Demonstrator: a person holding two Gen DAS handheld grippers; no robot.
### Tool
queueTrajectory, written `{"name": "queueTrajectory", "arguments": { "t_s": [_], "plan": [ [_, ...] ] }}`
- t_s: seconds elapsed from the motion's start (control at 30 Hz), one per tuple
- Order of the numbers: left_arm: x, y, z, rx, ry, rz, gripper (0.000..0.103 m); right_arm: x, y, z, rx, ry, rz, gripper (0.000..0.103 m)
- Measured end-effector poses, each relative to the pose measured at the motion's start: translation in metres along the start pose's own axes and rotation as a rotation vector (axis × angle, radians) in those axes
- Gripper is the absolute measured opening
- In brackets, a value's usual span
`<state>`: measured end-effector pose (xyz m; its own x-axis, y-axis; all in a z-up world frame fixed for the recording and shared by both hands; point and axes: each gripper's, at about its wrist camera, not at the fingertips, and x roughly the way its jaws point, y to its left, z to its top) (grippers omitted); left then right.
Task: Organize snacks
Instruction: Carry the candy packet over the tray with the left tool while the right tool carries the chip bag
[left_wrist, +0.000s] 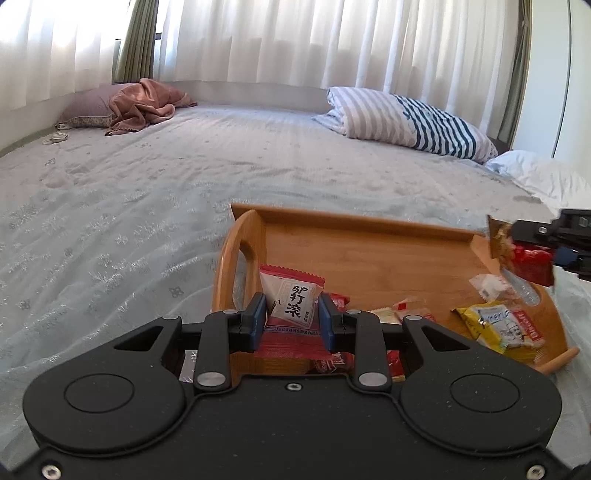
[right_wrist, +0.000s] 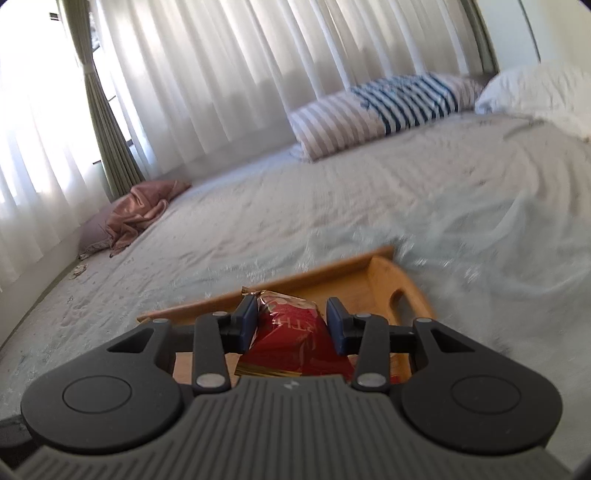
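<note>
Left gripper (left_wrist: 291, 308) grips a white packet (left_wrist: 291, 301) above the tray (left_wrist: 369, 243). Right gripper (right_wrist: 291, 321) grips a red packet (right_wrist: 291, 332) above the tray.

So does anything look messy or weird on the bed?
A little. The snacks in the wooden tray lie jumbled, like the yellow packet tipped against its right end. Far back, a pink blanket sits crumpled on a pillow. Nothing looks spilled or torn.
</note>
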<state>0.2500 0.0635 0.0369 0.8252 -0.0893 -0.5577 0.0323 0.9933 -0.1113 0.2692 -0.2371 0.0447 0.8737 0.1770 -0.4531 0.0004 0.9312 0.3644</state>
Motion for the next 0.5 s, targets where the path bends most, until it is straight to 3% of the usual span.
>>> {"name": "queueTrajectory", "arguments": {
  "t_s": [0.3,0.5],
  "plan": [
    [0.011,-0.001,-0.008,0.011,0.008,0.000,0.029,0.040,0.012,-0.006,-0.009,0.037,-0.015,0.044],
    [0.011,-0.005,-0.009,0.031,0.005,-0.010,0.029,0.048,0.013,-0.014,-0.015,0.029,-0.071,0.044]
  ]
}}
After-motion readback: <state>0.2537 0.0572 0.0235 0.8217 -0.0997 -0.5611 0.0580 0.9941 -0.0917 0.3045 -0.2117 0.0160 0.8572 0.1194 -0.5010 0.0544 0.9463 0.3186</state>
